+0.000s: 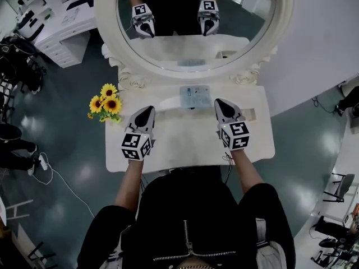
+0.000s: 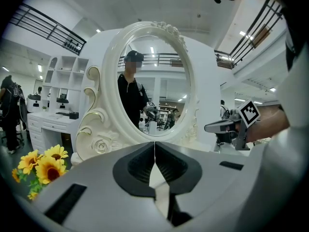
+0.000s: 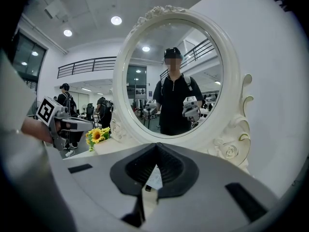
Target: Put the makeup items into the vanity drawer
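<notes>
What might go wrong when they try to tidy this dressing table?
1. The sunflowers sit at the vanity top's left edge, close beside the left hand-held gripper; a sideways swing might knock them off.
2. The flat packet lies right by the mirror frame, so reaching for it might bump the frame.
3. That gripper and the right hand-held gripper are both shut; unless one opens, it may only push the packet.

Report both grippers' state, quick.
Left gripper: closed, empty.
Right gripper: closed, empty.
</notes>
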A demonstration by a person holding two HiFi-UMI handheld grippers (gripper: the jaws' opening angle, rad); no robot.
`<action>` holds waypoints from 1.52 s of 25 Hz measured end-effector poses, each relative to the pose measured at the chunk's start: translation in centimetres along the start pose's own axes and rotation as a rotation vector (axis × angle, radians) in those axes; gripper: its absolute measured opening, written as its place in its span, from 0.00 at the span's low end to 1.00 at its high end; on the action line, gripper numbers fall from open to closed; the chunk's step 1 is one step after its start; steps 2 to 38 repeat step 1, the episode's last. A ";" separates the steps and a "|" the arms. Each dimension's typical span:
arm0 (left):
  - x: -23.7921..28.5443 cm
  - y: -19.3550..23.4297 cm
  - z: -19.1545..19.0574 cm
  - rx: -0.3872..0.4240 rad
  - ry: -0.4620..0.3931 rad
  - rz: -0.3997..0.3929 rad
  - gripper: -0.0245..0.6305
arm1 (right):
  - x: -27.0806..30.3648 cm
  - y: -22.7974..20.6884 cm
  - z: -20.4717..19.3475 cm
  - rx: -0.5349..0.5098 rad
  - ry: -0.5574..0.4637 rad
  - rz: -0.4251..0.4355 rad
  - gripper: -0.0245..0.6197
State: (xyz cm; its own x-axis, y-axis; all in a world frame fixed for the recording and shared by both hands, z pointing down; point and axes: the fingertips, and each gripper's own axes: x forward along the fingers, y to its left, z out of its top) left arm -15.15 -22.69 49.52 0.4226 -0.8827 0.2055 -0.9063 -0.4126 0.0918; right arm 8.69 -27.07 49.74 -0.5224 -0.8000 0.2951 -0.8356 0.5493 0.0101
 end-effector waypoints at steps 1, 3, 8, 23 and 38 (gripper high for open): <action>0.0 0.0 0.0 0.001 0.001 0.000 0.07 | 0.0 0.0 0.0 0.001 0.000 0.000 0.04; 0.0 0.0 0.0 0.001 0.001 0.000 0.07 | 0.0 0.0 0.0 0.001 0.000 0.000 0.04; 0.0 0.0 0.0 0.001 0.001 0.000 0.07 | 0.0 0.0 0.0 0.001 0.000 0.000 0.04; 0.0 0.0 0.0 0.001 0.001 0.000 0.07 | 0.0 0.0 0.0 0.001 0.000 0.000 0.04; 0.0 0.0 0.0 0.001 0.001 0.000 0.07 | 0.0 0.0 0.0 0.001 0.000 0.000 0.04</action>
